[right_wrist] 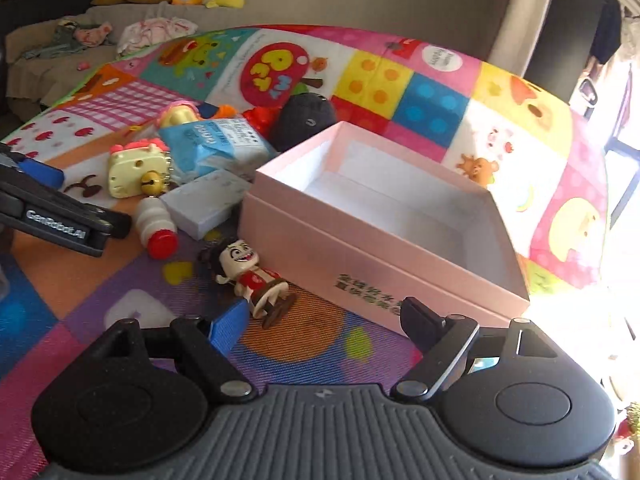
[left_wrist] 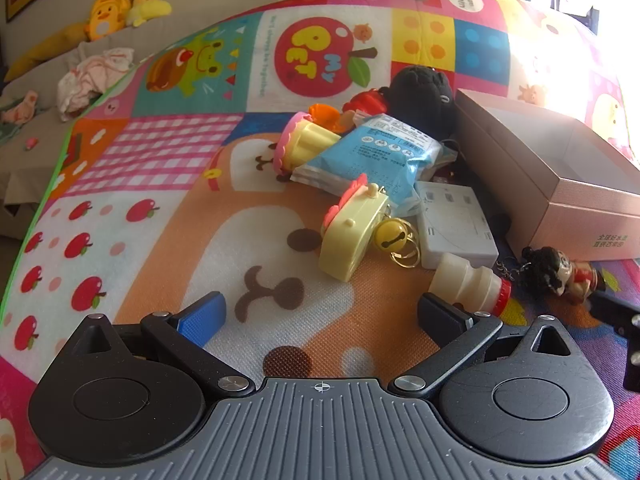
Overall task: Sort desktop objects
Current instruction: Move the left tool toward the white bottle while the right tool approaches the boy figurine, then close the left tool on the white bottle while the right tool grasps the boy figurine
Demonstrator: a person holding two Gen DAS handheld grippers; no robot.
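Now, through your left wrist camera, the left gripper (left_wrist: 320, 312) has its fingers spread wide with nothing between them, hanging over the patterned play mat (left_wrist: 168, 216) that covers the bench. Just beyond the right finger lies the small white bottle (left_wrist: 470, 283) with its red cap, on its side. Farther ahead, between the two fingers' lines, the yellow toy camera (left_wrist: 352, 232) leans against a yellow bell keyring (left_wrist: 390, 238), with a white flat box (left_wrist: 456, 224) beside them and a blue packet (left_wrist: 376, 156) behind. Out past the right finger, the doll figurine (left_wrist: 560, 272) lies on the mat, close to the front corner of the pink box (left_wrist: 560, 184). Through your right wrist camera, the right gripper (right_wrist: 324, 320) also has its fingers apart, pinching nothing; only mat shows between them. The doll figurine (right_wrist: 250, 276) lies on its back just ahead of the blue-padded left finger, its feet nearly at that fingertip but not between the fingers. The open pink box (right_wrist: 304, 240) sits ahead and toward the right finger, its inside bare. Well off past the left finger, the left gripper (right_wrist: 60, 216) reaches in from the edge, near the white bottle (right_wrist: 158, 224).
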